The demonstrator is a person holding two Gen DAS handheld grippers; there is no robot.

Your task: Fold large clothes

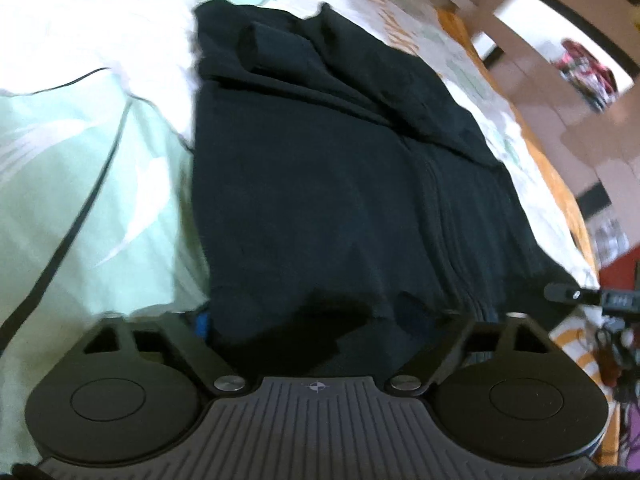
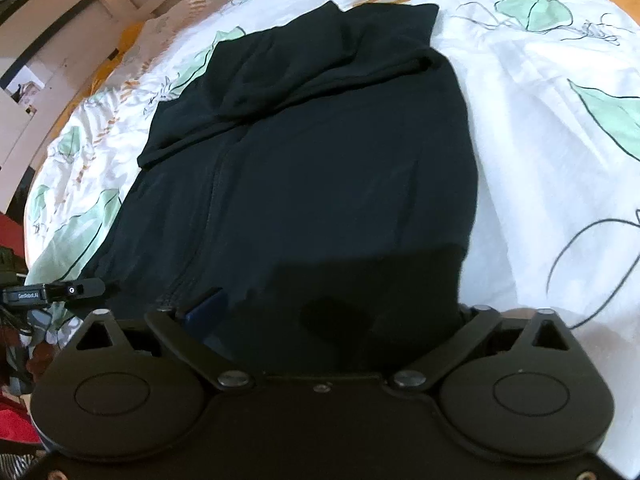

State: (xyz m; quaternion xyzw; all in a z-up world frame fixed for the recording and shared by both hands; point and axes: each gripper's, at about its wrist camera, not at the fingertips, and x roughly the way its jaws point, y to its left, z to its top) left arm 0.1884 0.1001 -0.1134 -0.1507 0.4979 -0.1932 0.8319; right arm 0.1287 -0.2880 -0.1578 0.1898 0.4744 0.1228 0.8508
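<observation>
A large black garment [image 1: 320,168] lies spread on a bed, with a sleeve folded across its far part. It also shows in the right wrist view [image 2: 320,168], with a zipper line running down its left side. My left gripper [image 1: 316,320] sits at the garment's near hem; dark cloth covers the gap between its blue-padded fingers [image 1: 202,324]. My right gripper [image 2: 320,316] sits at the same near hem, cloth bunched between its fingers [image 2: 208,308]. Each gripper's tip shows at the edge of the other's view.
The bed has a white cover with green leaf prints [image 1: 80,168], also seen in the right wrist view [image 2: 560,140]. An orange bed edge [image 1: 560,184] and tiled floor [image 1: 600,128] lie to the right. Cluttered items [image 2: 12,320] sit by the bed's left side.
</observation>
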